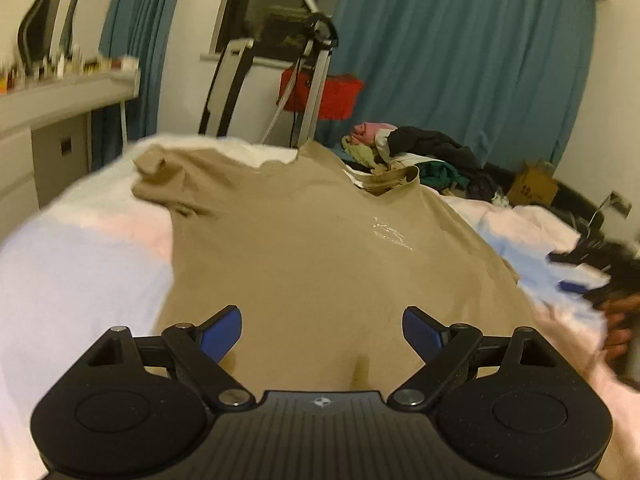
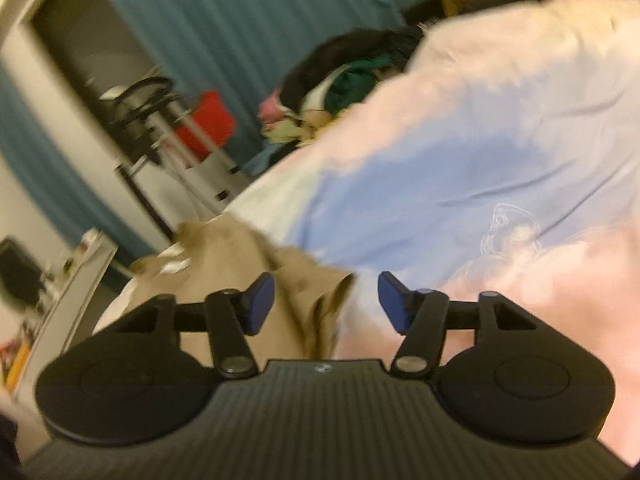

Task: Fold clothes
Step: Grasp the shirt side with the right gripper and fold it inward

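Lying spread across the bed (image 1: pixel 60 264), the tan T-shirt (image 1: pixel 320 248) fills the middle of the left wrist view, its collar (image 1: pixel 394 182) toward one o'clock and one sleeve (image 1: pixel 160 176) bunched toward ten o'clock. A small white print (image 1: pixel 392 234) marks its chest. The left gripper (image 1: pixel 322 334) hangs over the shirt's lower part with its jaws spread wide, nothing caught between the blue pads (image 1: pixel 222 334). The bed cover beneath is pale, patched in pink and light blue.

At three o'clock in that view a hand (image 1: pixel 620 320) holds the right gripper (image 2: pixel 326 302), blurred. In the right wrist view, which is tilted and smeared, its jaws stand partly apart; a loose edge of the tan cloth lies between them, nearer the left pad, and neither pad presses on it.

A heap of unfolded clothes (image 1: pixel 420 152), dark, green and pink, sits at the bed's far side toward one o'clock. Behind it hang teal curtains (image 1: pixel 460 60). A red basket (image 1: pixel 320 94) and a metal frame (image 1: pixel 316 68) stand at twelve o'clock, and a white desk (image 1: pixel 48 100) with small clutter sits at ten o'clock.
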`<action>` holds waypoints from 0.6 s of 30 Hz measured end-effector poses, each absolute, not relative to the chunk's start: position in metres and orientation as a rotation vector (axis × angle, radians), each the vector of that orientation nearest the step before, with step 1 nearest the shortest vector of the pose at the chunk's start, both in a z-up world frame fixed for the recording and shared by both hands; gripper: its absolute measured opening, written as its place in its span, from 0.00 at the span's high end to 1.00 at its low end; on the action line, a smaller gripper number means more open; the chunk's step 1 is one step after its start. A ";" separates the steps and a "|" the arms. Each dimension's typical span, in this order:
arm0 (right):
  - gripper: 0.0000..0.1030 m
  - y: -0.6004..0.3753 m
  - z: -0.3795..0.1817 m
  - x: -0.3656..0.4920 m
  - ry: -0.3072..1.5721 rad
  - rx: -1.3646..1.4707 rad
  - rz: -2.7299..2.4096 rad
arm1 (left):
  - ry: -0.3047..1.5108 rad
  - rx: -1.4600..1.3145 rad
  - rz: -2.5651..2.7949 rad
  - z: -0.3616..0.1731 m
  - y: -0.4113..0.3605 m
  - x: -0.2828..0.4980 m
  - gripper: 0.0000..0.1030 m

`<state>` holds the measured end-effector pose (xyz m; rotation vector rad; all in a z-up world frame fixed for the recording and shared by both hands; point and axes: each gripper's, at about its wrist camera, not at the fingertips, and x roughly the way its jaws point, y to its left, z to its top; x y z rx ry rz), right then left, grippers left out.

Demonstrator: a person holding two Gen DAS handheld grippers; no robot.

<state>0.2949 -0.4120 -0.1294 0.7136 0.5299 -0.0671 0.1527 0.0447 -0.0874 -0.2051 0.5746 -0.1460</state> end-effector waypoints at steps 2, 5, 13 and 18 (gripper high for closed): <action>0.47 -0.414 -0.145 0.315 0.552 0.716 -0.064 | 0.592 -0.239 -0.162 -0.093 0.049 0.163 0.13; 0.57 -0.405 -0.161 0.337 0.572 0.672 -0.023 | 0.634 -0.284 -0.207 -0.100 0.058 0.167 0.13; 0.93 -0.394 -0.142 0.364 0.565 0.553 0.013 | 0.728 -0.333 -0.209 -0.113 0.064 0.168 0.13; 0.93 -0.418 -0.096 0.387 0.490 0.457 -0.066 | 0.719 -0.352 -0.197 -0.108 0.068 0.160 0.13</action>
